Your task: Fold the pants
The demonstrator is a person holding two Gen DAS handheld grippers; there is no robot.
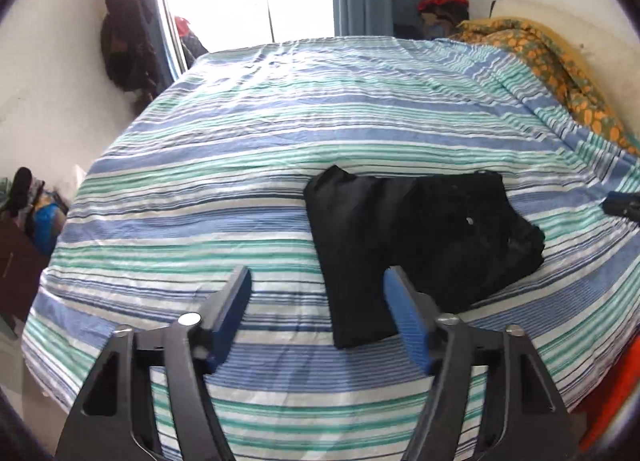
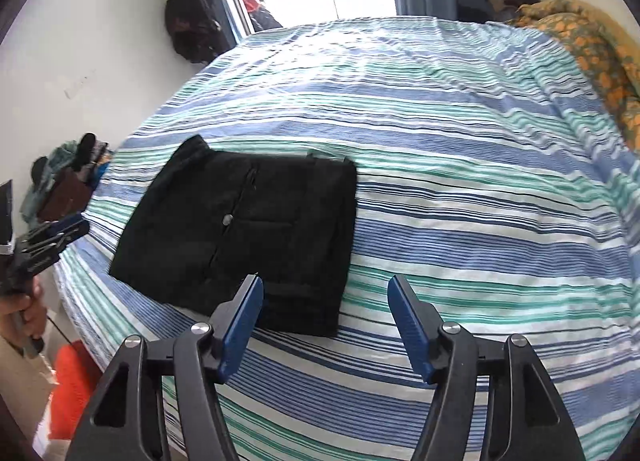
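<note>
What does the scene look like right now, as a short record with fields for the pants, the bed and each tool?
pants: black pants, folded into a compact stack, lying flat
surface: bed with striped blue, green and white sheet
left tool: left tool, open, nothing between the fingers, above the sheet near the pants' edge
right tool: right tool, open, empty, above the near corner of the pants
contact: neither tool touches the pants
bedding: orange patterned blanket bunched at the bed's far right side

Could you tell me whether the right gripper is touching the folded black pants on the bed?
Apart. In the right wrist view the right gripper is open and empty above the striped bedcover; the black pants lie flat beyond its fingertips.
</note>
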